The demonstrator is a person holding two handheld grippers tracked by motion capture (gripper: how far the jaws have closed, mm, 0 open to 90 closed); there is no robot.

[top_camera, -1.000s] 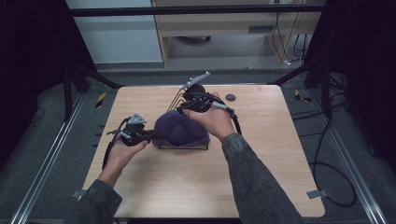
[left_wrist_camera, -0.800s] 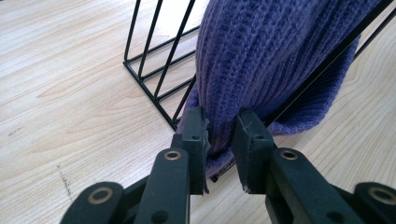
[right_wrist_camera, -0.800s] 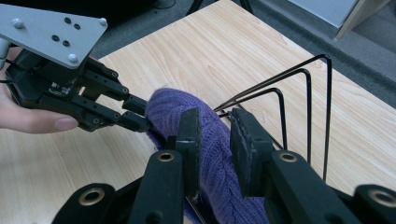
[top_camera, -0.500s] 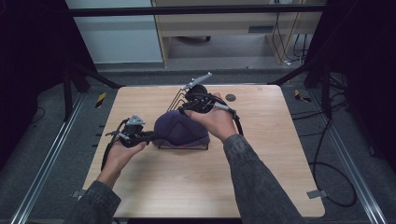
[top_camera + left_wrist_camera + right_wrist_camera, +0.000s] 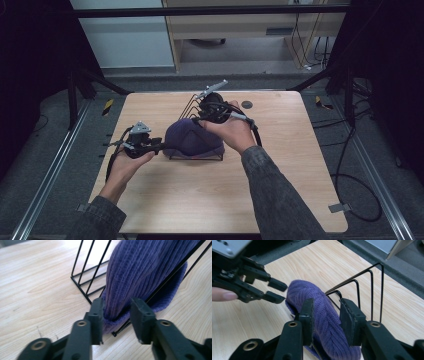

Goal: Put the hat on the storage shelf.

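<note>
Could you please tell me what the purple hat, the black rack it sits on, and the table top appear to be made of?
The purple hat looks like soft knitted yarn, probably wool or acrylic: ribbed stitches show, matte. The black rack seems to be thin metal wire with a dark coating, bent into loops. The table top looks like light wood or wood-look laminate: grain lines, smooth and slightly glossy.

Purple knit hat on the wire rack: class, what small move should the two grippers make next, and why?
Probably draw both back. The purple knit hat drapes over the wire rack, and the left gripper and right gripper have just been opening, with knit between slack jaws, so it seems placed.
</note>
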